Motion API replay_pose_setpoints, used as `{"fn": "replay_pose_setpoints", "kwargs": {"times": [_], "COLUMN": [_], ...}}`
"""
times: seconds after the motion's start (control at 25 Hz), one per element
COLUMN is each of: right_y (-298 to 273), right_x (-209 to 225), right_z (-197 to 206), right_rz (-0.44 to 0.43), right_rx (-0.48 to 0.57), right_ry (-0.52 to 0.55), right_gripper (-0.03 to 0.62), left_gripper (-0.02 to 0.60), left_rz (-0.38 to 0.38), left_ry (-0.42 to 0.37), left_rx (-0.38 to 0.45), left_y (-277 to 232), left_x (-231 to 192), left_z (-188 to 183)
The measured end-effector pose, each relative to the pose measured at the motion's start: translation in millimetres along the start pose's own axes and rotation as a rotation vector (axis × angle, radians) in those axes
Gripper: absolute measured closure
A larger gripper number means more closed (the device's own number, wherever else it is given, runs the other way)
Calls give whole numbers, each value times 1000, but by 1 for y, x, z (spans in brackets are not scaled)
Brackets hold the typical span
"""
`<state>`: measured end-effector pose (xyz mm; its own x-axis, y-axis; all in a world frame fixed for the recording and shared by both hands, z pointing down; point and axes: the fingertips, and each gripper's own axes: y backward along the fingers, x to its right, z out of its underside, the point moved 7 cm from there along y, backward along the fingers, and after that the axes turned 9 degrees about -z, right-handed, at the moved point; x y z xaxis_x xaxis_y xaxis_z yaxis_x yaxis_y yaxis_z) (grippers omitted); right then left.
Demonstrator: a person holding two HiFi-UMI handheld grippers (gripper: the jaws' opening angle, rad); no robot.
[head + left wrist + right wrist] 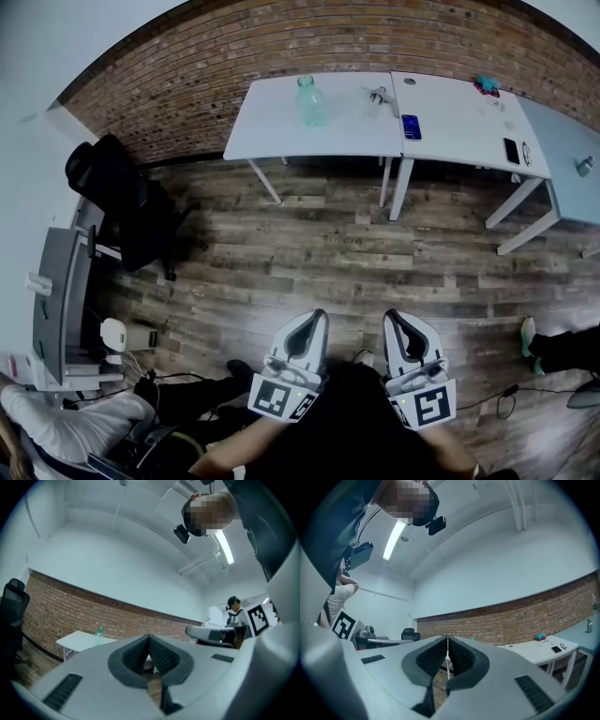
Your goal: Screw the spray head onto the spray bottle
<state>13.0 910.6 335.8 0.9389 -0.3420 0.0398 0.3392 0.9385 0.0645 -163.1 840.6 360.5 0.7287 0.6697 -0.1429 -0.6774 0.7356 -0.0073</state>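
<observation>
Bottle and head unjoined, both far from the grippers.

Head view: bottle (310,101) stands upright on the white table (272,131) by the brick wall. Spray head (379,95) lies near it on the same top, apart from it, and the neck looks bare. Left gripper (315,319) and right gripper (393,319) sit side by side low in frame, pointed toward the table, with bare wood floor between them and it.

Left gripper view: left gripper (149,638) has its jaws pressed together with nothing between. Bottle (99,633) shows small beyond them on the table.

Right gripper view: right gripper (447,639) also has its jaws closed tip to tip, empty. Tables run along the wall; the bottle is too small to pick out.

Handling, as judged: the bottle looks like pale green translucent plastic, probably light, smooth and thin-walled, so a hard squeeze may buckle it. Best taken mid-body, below the shoulder. The head looks small and rigid, so grip its collar for turning.
</observation>
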Motion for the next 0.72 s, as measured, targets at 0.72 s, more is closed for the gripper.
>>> {"fn": "replay_pose_setpoints", "kwargs": {"times": [0.72], "right_y": [-38], "right_x": [31], "right_z": [-11], "right_rz": [137], "right_rx": [3], "right_ry": [29], "right_gripper": [586], "left_gripper": [583], "left_rz": [108], "left_ry": [34], "left_rx": [-13], "left_y": [-69], "left_x": [-16], "left_z": [8]}}
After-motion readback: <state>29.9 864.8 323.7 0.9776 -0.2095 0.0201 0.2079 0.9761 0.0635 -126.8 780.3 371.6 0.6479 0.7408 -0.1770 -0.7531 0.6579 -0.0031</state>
